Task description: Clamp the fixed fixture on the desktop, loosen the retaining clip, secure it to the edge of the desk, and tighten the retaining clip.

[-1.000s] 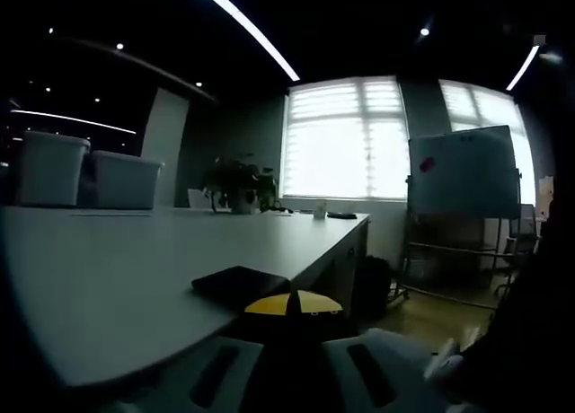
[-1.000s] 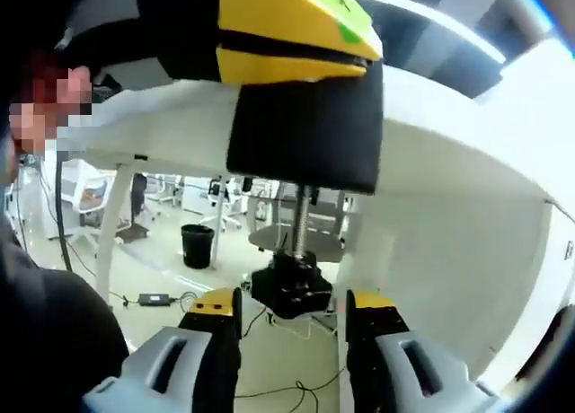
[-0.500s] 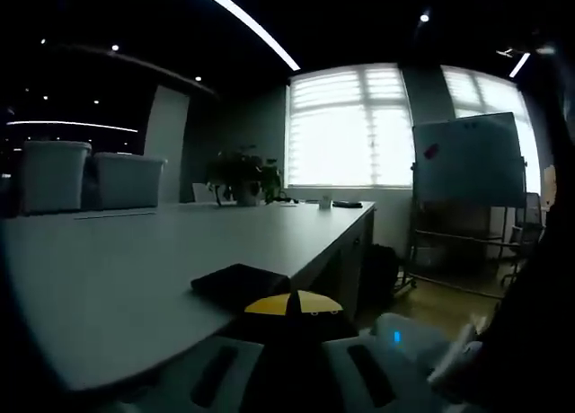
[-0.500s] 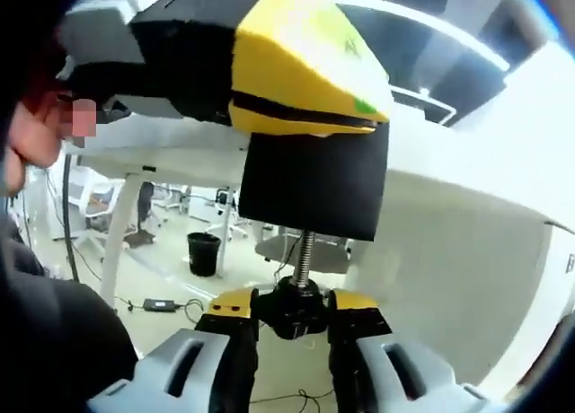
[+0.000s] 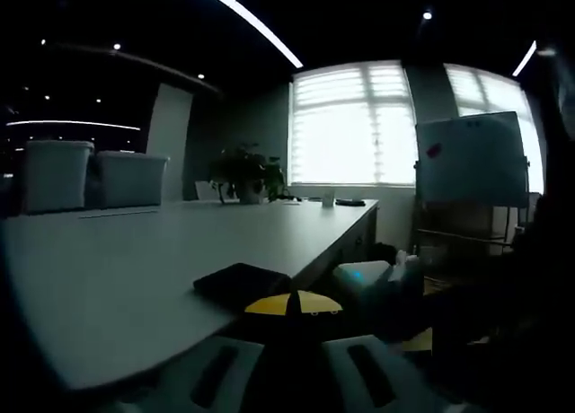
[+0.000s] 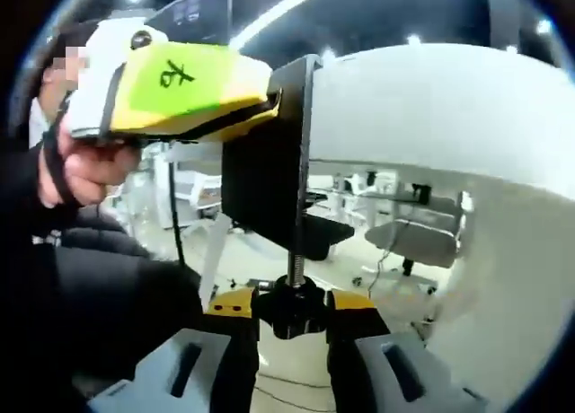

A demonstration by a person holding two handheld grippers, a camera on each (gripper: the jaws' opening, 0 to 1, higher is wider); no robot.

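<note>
The black fixture is a C-shaped clamp hooked over the edge of the white desk (image 6: 431, 108). In the left gripper view its flat top plate (image 5: 241, 283) lies on the desk (image 5: 135, 269), with my left gripper (image 5: 292, 305) shut on it just behind. In the right gripper view the clamp's black bracket (image 6: 265, 188) hangs down beside the desk edge. A threaded screw (image 6: 295, 265) runs down to a black knob (image 6: 292, 316). My right gripper (image 6: 292, 312) is shut on that knob from below. The left gripper (image 6: 171, 85), yellow with a green label, grips the bracket's top, held by a hand (image 6: 76, 166).
Two white bins (image 5: 85, 172) and a potted plant (image 5: 241, 178) stand at the desk's far side. A whiteboard (image 5: 467, 162) stands by the bright windows. The right gripper (image 5: 377, 283) shows beside the desk edge. Under the desk are office chairs (image 6: 404, 238) and open floor.
My right gripper's jaws closed onto the knob and have stayed there while that view rolled. In the left gripper view the right gripper has risen beside the desk edge.
</note>
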